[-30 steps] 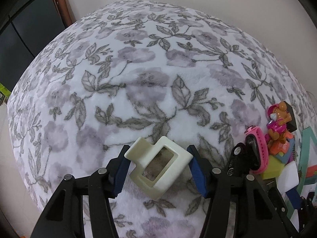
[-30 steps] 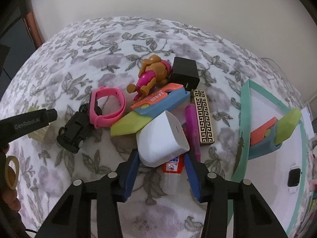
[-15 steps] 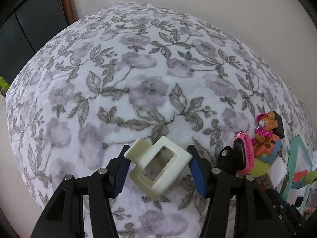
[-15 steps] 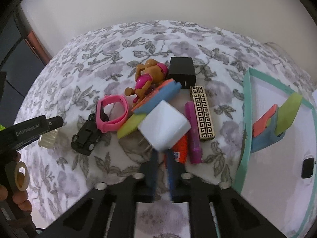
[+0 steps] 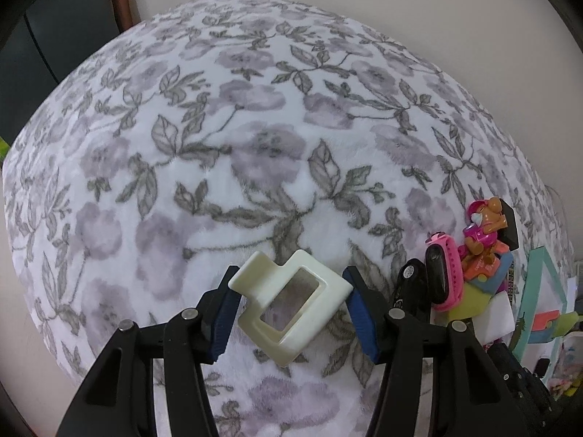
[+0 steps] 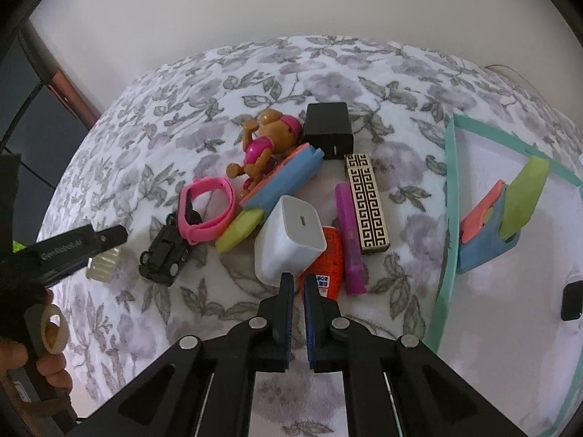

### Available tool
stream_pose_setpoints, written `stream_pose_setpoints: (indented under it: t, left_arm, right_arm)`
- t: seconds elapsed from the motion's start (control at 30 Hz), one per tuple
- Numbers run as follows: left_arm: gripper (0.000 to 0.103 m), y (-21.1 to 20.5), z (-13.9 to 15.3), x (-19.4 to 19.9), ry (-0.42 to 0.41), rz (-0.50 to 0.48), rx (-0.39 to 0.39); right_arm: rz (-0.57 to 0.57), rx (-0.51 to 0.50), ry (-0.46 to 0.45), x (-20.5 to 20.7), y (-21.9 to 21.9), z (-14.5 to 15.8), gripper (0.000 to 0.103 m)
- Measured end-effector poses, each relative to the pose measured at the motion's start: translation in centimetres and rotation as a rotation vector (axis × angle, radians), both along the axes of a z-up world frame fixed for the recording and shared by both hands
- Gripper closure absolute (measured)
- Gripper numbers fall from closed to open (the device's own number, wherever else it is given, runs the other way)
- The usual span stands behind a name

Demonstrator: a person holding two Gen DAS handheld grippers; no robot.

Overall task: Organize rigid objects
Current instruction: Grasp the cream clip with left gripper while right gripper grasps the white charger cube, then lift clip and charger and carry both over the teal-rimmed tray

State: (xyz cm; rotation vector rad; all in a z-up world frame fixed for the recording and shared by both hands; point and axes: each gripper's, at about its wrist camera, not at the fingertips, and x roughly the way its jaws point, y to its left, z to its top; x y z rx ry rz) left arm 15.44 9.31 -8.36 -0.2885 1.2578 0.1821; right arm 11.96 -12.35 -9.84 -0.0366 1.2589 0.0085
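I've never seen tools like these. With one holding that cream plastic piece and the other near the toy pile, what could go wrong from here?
1. The left gripper pinches the cream frame only at two corners, tilted; it could twist and slip out.
2. The right gripper is shut on nothing, its tips beside the white charger, which rests against the orange tube; a nudge might shove the pile about.

A floral plush blanket [image 5: 255, 116] covers the surface; a pale wall [image 6: 291, 0] stands behind
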Motion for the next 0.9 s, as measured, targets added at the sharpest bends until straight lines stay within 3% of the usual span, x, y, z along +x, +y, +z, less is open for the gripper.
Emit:
stream_pose_setpoints:
  t: [0.2,0.27,0.33,0.37,0.63,0.9]
  left_arm:
    - [0.045,0.6,0.1,-0.5,0.049,0.023,-0.039]
    - [0.045,0.9,0.3,-0.7,0.054,0.032,-0.055]
    - [0.045,1.1,0.4,-0.9,0.06,0.039,-0.056]
    - [0.045,1.2,0.5,-1.1,0.062,0.041,-0.053]
    - [0.045,0.7,1.2,-2.3,0.083,0.016,-0.032]
    - [0.045,0.0,1.4,-2.1,0.068,-0.009,-0.033]
  right_arm:
    - [0.04,-0.042,-0.056,0.1,0.8,1.7,0.096]
    - [0.081,-0.064,-0.067,0.2,1.4,1.9,0.089]
    - [0.115,-0.107,-0.081,0.3,2.1,1.9,0.057]
    - [0.131,-0.133,-0.086,0.4,2.4,1.8,0.053]
    - [0.276,-0.281,-0.113,0.6,4.2,0.5,0.053]
    - [0.375,-0.326,-0.1,0.7,5.0,-1.3,0.049]
